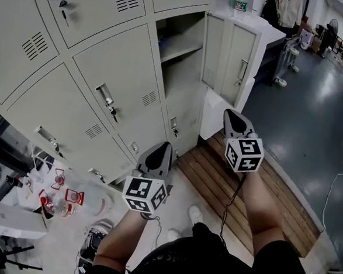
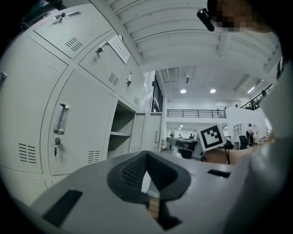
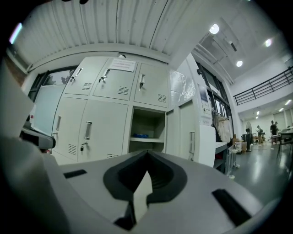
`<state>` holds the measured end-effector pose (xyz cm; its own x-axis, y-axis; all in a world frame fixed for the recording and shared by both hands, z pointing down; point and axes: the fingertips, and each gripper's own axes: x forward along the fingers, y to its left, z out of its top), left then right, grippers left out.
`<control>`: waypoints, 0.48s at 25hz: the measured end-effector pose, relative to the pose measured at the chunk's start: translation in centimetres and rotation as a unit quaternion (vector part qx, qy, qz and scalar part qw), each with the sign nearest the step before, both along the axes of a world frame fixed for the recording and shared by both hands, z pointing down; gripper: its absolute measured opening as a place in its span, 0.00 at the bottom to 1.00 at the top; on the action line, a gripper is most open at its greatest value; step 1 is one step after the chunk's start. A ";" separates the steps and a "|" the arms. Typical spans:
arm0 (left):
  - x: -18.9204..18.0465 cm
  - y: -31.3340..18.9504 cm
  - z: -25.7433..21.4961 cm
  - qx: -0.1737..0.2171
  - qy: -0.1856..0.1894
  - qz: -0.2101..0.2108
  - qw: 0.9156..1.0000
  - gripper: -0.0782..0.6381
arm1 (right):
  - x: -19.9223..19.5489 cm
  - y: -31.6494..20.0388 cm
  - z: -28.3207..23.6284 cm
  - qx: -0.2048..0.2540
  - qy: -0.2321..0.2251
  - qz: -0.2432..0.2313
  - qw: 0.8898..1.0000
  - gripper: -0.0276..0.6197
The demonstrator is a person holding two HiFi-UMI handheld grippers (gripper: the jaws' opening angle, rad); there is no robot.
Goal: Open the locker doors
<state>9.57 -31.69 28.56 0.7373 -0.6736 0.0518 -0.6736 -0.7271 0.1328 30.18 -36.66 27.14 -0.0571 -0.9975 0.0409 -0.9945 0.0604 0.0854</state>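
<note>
Closed tip to tip on nothing at the right gripper (image 3: 147,154), and the same at the left gripper (image 2: 146,154): no handle and no key between either pair of jaws. Held off from the locker bank (image 1: 26,41), touching no door. Already swung wide: the open door (image 1: 234,60) at the right end, baring a shelf (image 1: 179,46). Shut just beside it: the closed door (image 1: 114,82) with its handle (image 1: 106,95) and a key (image 1: 113,115) below, plus more shut doors to the left and underneath. Probably between doors, then, with that neighbour a likely next target. To do it well: part the jaws before closing in, come at the handle square and level, pinch the bar at its middle rather than the key, then draw back along an arc about the hinge side instead of straight out, so as not to slip off. Keep the idle gripper clear of the swinging edge. Forearms (image 1: 260,204) stretched forward and low in the head view, grippers pointing level at the lockers, right one further ahead near the open door's foot, left one nearer the body.
</note>
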 end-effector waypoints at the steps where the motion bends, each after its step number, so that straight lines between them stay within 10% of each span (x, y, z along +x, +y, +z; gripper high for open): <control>1: -0.7 0.7 0.2 -0.002 -0.001 -0.001 1.000 0.11 | -0.9 0.8 0.1 -0.002 0.001 -0.003 1.000 0.04; 12: -7.2 7.1 1.9 -0.019 -0.009 -0.046 0.999 0.11 | -7.3 7.7 1.3 -0.019 -0.010 -0.040 0.999 0.04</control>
<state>2.34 -24.55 30.47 0.6707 -0.7361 0.0916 -0.7402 -0.6564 0.1455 22.89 -28.98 28.40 -0.1375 -0.9875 0.0775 -0.9879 0.1424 0.0620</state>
